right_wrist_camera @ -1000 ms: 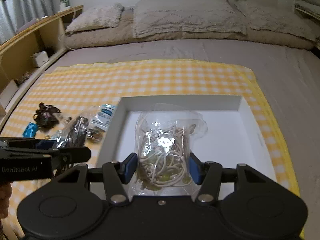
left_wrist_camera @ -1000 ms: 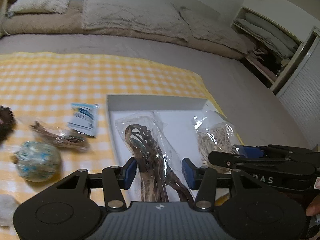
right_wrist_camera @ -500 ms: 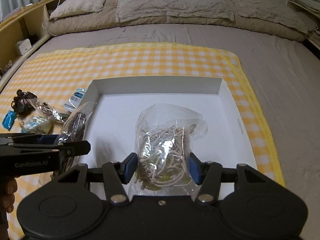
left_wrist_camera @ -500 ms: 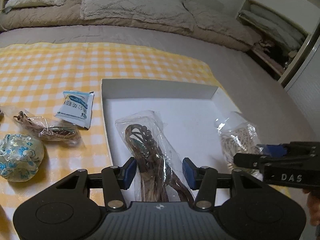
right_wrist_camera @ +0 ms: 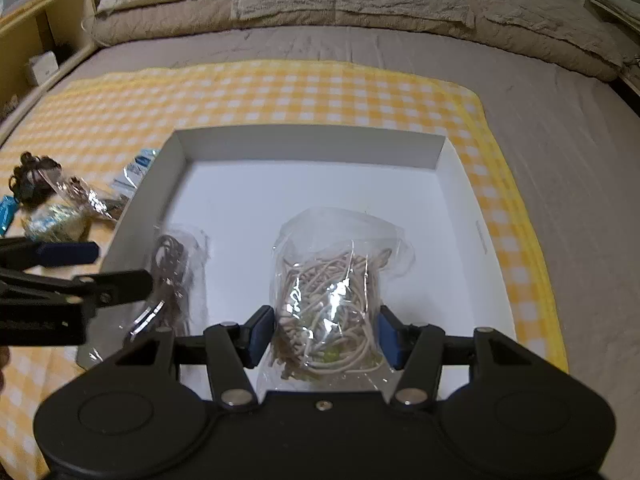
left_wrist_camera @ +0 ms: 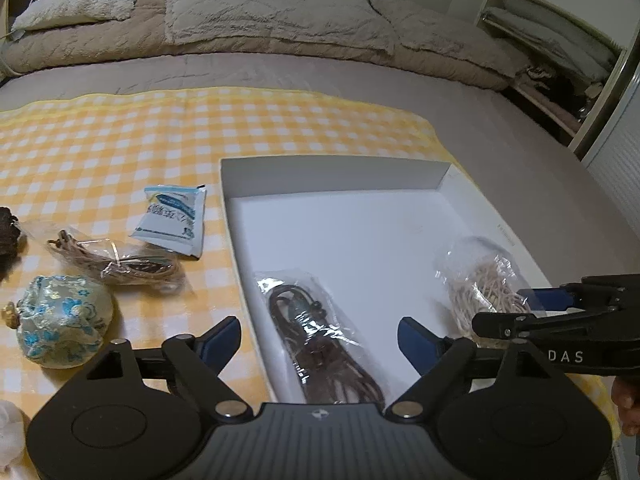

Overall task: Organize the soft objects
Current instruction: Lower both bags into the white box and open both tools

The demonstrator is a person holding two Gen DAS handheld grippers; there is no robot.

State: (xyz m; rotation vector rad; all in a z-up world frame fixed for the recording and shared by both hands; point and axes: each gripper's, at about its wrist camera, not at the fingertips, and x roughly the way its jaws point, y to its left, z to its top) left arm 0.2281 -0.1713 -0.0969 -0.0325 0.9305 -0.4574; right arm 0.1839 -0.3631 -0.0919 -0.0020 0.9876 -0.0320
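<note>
- Left gripper (left_wrist_camera: 320, 334) opening, pads clear of bag of dark cord (left_wrist_camera: 320, 340) lying between them in white box (left_wrist_camera: 332, 174).
- Right gripper (right_wrist_camera: 326, 334) clamped on bag of pale cord (right_wrist_camera: 332, 300), low over box floor.

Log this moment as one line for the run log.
left gripper: jaws opening, clear bag of dark brown cord released in white cardboard box | right gripper: shut on clear bag of beige cord
</note>
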